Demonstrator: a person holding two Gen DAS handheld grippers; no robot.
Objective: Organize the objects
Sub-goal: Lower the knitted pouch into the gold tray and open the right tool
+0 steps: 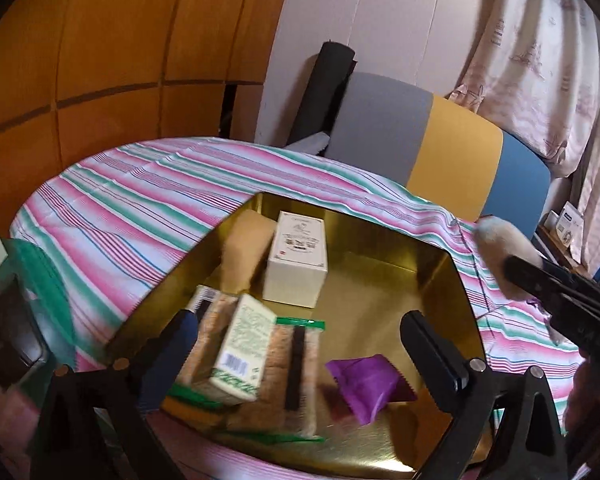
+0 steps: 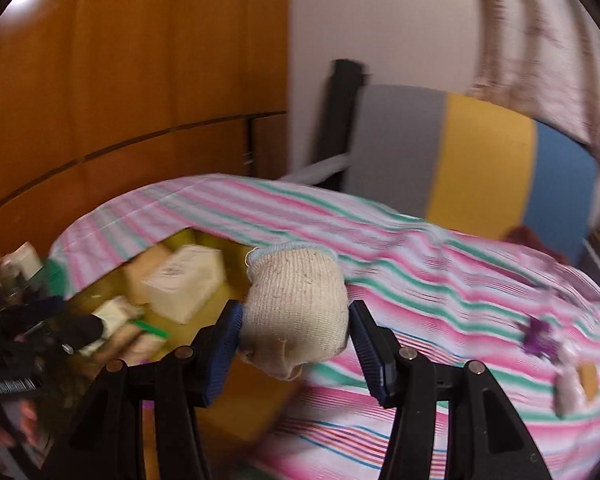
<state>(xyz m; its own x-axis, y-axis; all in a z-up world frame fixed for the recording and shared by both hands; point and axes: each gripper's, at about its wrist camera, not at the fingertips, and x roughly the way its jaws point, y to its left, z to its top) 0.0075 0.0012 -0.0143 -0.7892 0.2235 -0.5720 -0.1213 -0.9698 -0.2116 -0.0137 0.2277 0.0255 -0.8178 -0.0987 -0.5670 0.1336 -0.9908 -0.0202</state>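
Note:
A gold tray (image 1: 384, 280) sits on the striped cloth. It holds a white box (image 1: 298, 264), a tan block (image 1: 246, 244), a green-and-white carton (image 1: 240, 356), clear cracker packs (image 1: 296, 364) and a purple packet (image 1: 368, 388). My left gripper (image 1: 300, 352) hangs open over the tray, its fingers wide apart on either side of the carton and packs without touching them. My right gripper (image 2: 296, 312) is shut on a rolled beige sock (image 2: 296, 288), held above the tray's (image 2: 188, 240) right edge. In the left wrist view the sock (image 1: 496, 248) and right gripper (image 1: 540, 284) show at the right.
The pink, green and white striped cloth (image 1: 140, 200) covers the table. A chair back (image 1: 440, 152) in grey, yellow and blue stands behind it, with wooden cabinets (image 1: 100, 60) at the left. Small purple and pale items (image 2: 540, 336) lie on the cloth at the right. Clutter (image 1: 4, 280) sits at the left.

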